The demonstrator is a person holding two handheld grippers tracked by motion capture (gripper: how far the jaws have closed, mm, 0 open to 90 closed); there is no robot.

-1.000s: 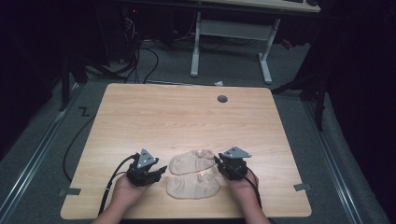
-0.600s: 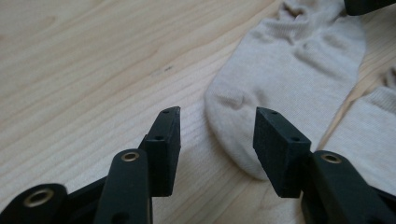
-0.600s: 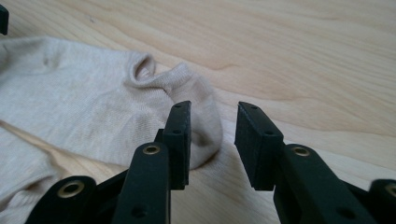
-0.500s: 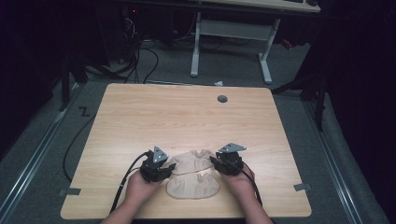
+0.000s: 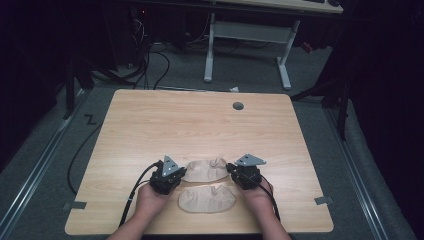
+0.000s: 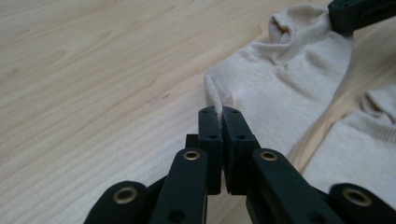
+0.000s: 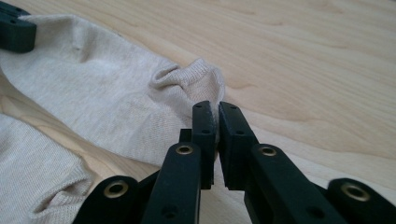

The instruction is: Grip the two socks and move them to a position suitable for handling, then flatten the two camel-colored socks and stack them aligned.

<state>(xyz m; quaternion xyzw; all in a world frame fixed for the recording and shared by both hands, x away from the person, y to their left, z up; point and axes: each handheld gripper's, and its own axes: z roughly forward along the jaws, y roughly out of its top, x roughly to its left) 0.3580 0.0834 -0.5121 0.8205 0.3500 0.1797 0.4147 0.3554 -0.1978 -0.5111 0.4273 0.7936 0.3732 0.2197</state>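
Near the table's front edge lies a beige sock [image 5: 204, 170], stretched sideways between two grippers, with a second sock [image 5: 207, 199] just in front of it, closer to the person. At its left end the left gripper [image 6: 219, 112] has its jaws pressed together on a thin fold of the sock's edge; at the other end the right gripper [image 7: 214, 108] pinches the puckered cuff the same way. The pinched ends look slightly raised, though the high view is too small to be sure. Both hands reach in from the bottom edge. Beyond them the wooden table [image 5: 200, 125] runs back to a round grommet [image 5: 238, 106].
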